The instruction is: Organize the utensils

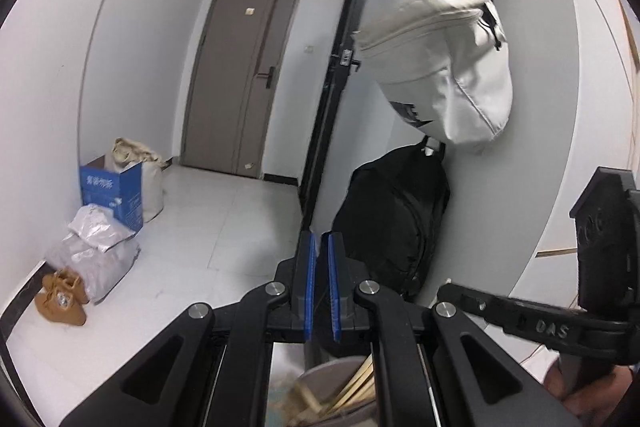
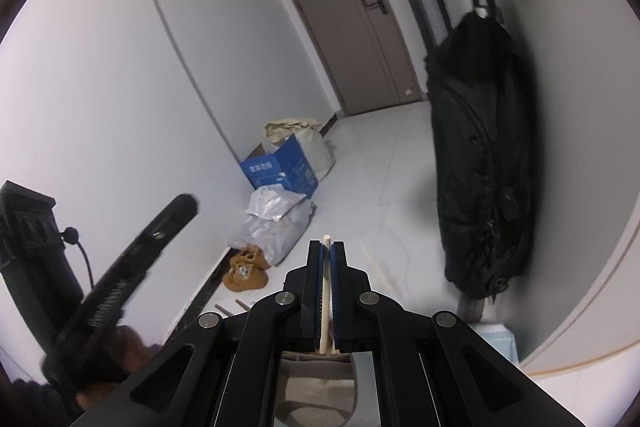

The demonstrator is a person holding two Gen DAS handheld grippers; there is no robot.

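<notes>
My right hand-held gripper (image 2: 326,259) is clamped on a pale chopstick (image 2: 325,291), gripped along its length so it points straight out past the tips, ready, I judge, to drop into the grey holder (image 2: 316,391) right beneath. My left hand-held gripper (image 1: 320,251) has its blue pads together and empty, poised above the cup (image 1: 340,387) already holding wooden sticks (image 1: 356,383). More chopsticks (image 2: 380,271) lie on the floor.
</notes>
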